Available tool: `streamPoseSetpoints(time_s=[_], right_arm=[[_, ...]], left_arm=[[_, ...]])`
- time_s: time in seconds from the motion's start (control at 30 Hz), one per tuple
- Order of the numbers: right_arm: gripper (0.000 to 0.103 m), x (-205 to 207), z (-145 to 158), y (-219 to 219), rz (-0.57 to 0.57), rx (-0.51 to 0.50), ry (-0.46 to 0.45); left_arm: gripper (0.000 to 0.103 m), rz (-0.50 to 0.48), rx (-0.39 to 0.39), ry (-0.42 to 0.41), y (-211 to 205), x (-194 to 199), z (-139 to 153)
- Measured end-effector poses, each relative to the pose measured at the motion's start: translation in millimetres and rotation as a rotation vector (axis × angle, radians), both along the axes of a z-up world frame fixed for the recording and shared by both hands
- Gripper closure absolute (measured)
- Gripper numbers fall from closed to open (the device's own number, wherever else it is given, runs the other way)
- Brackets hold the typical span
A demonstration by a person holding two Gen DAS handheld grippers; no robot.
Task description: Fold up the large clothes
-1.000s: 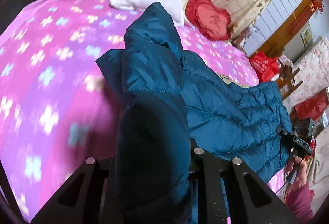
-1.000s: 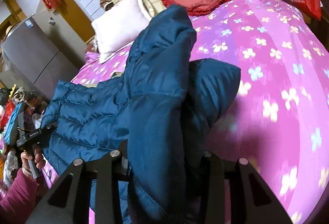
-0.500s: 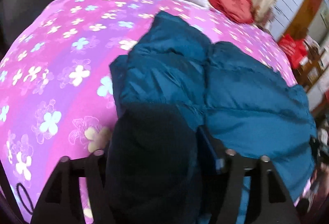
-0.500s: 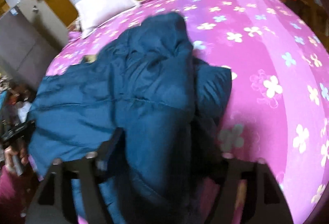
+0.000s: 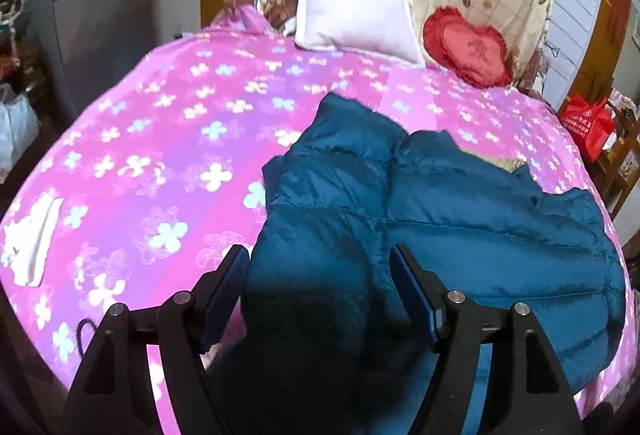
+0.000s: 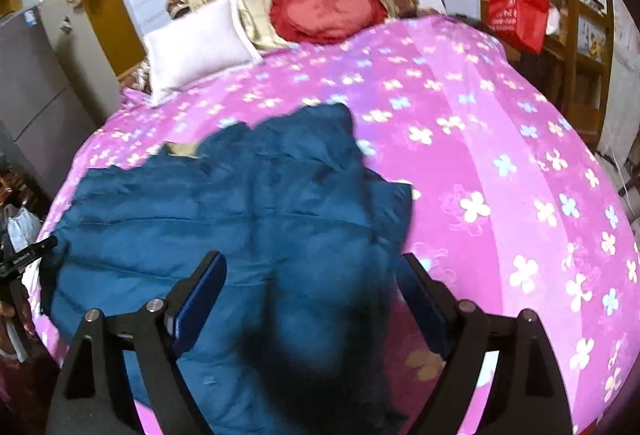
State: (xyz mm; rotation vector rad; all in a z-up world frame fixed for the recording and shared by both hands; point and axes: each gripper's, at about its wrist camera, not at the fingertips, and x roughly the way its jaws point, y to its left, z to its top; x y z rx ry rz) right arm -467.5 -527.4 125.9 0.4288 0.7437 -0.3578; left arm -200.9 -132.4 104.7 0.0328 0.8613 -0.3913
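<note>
A dark teal puffer jacket [image 5: 460, 215] lies spread and partly folded over itself on the pink flowered bedspread [image 5: 160, 155]. My left gripper [image 5: 318, 263] is open above the jacket's near end; the padded fabric lies between its fingers, and the pads stand off it. In the right wrist view the same jacket [image 6: 240, 195] covers the left half of the bedspread [image 6: 500, 175]. My right gripper [image 6: 310, 267] has its jaws opening wide, with a bulge of jacket between them and no pad pressing on it.
A white pillow [image 5: 356, 15], a red heart cushion [image 5: 468, 47] and a flowered quilt stand at the bed's head. A red bag [image 6: 516, 15] and wooden shelves are at the right. A white paper [image 5: 32, 239] lies near the bed's left edge.
Both grippers were shut on raised jacket fabric. They have since opened, the fabric has dropped flat on the bed, and both views have pulled back toward the near edge.
</note>
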Motion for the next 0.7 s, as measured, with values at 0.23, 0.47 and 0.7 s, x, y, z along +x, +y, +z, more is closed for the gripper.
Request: streamPoseSetpoints(time_s=[0.23,0.47,0.7], right_arm=[[0.011,12.3,2.5,52.0,0.045,-0.005,-0.022],[0.011,18.6,-0.3,96.4,0.036,-0.046,-0.045],[0.008,25.7,-0.2,133.5,0.036,-0.146,-0.038]], left_arm=[[0.058,-0.039,0.052,-0.066,-18.7,-35.0,5.9],[0.058,-0.067,0.056,-0.082,-39.5,-69.8,1.4],[0.058,-0.076,0.056,-0.097,-51.3,-90.5,-6.0]])
